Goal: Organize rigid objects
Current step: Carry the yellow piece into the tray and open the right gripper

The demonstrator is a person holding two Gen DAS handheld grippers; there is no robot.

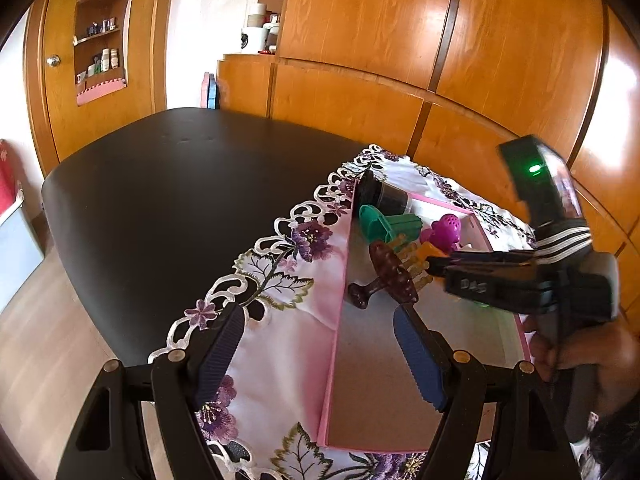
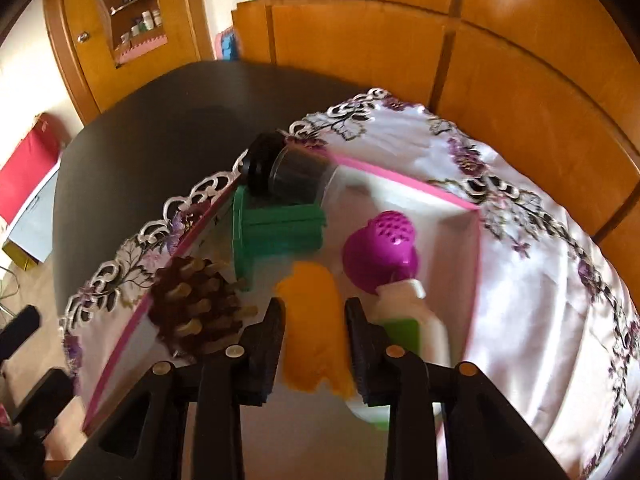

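A pink-rimmed box (image 1: 338, 296) (image 2: 404, 182) sits on a flowered white cloth (image 1: 280, 304) (image 2: 540, 240). Inside lie a dark jar (image 1: 384, 196) (image 2: 288, 176), a green ribbed piece (image 1: 390, 228) (image 2: 276, 232), a purple perforated piece (image 1: 446, 230) (image 2: 380, 248), a brown brush (image 1: 390, 276) (image 2: 192, 308) and a white bottle with a green label (image 2: 416, 324). My right gripper (image 2: 314, 312) is shut on a yellow object (image 2: 314, 332) over the box; it also shows in the left wrist view (image 1: 436, 260). My left gripper (image 1: 318, 344) is open and empty above the box's left wall.
The cloth covers the right part of a black table (image 1: 180, 200) (image 2: 160, 120). Orange wooden cabinets (image 1: 440, 60) stand close behind it. A shelf niche (image 1: 102, 32) with small items is at far left. A wooden floor (image 1: 44, 360) lies below.
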